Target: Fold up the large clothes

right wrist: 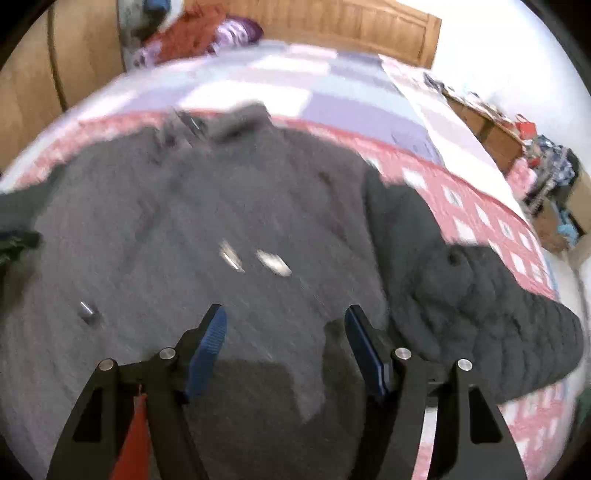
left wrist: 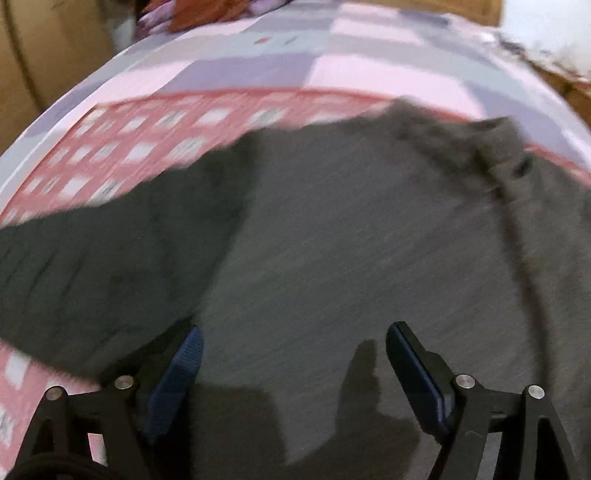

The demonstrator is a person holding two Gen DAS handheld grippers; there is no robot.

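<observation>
A large dark grey fleece jacket (left wrist: 332,240) lies spread flat on the bed, collar toward the far side. In the left wrist view its left sleeve (left wrist: 92,266) stretches out to the left. My left gripper (left wrist: 294,338) hovers just above the jacket body, open, with nothing between its blue pads. In the right wrist view the same jacket (right wrist: 184,229) shows its zipper pulls (right wrist: 273,262) and its right sleeve (right wrist: 480,306) reaching right. My right gripper (right wrist: 284,317) is open over the lower front of the jacket, holding nothing.
The bed carries a pink checked blanket (left wrist: 122,144) over a pastel patchwork sheet (right wrist: 332,96). Crumpled red and purple clothes (right wrist: 207,37) lie at the head by the wooden headboard (right wrist: 332,22). A cluttered wooden cabinet (right wrist: 517,147) stands along the right wall.
</observation>
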